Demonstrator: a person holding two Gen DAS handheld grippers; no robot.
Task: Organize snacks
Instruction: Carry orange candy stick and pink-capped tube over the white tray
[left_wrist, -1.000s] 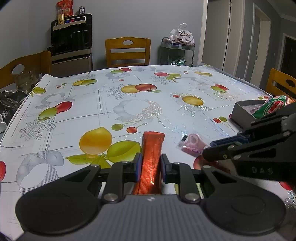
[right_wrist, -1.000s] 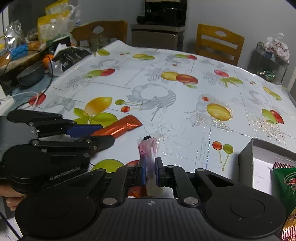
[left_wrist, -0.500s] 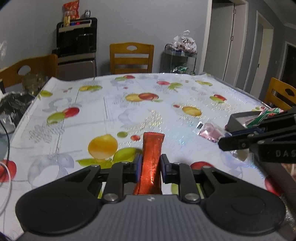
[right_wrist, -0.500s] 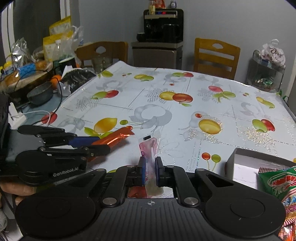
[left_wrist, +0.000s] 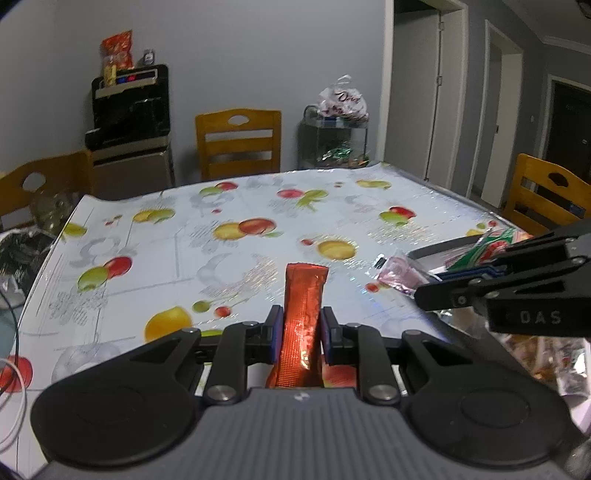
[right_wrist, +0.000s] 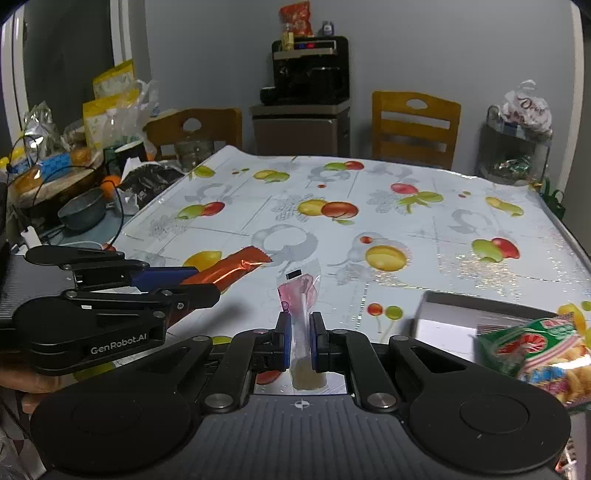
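My left gripper (left_wrist: 298, 334) is shut on an orange foil snack stick (left_wrist: 303, 317) and holds it above the table; it also shows in the right wrist view (right_wrist: 229, 267). My right gripper (right_wrist: 298, 341) is shut on a clear pink snack packet (right_wrist: 300, 306), lifted above the table. That packet also shows in the left wrist view (left_wrist: 399, 275). A grey box (right_wrist: 454, 317) sits at the right with a green snack bag (right_wrist: 535, 350) in it.
The table has a fruit-print cloth (left_wrist: 221, 236). Wooden chairs stand at the far side (left_wrist: 238, 142) and right (left_wrist: 543, 195). A cluttered side area with a bowl (right_wrist: 81, 208) and bags lies left of the table.
Both grippers have risen from the table, each carrying its snack. The right gripper has moved toward the grey box.
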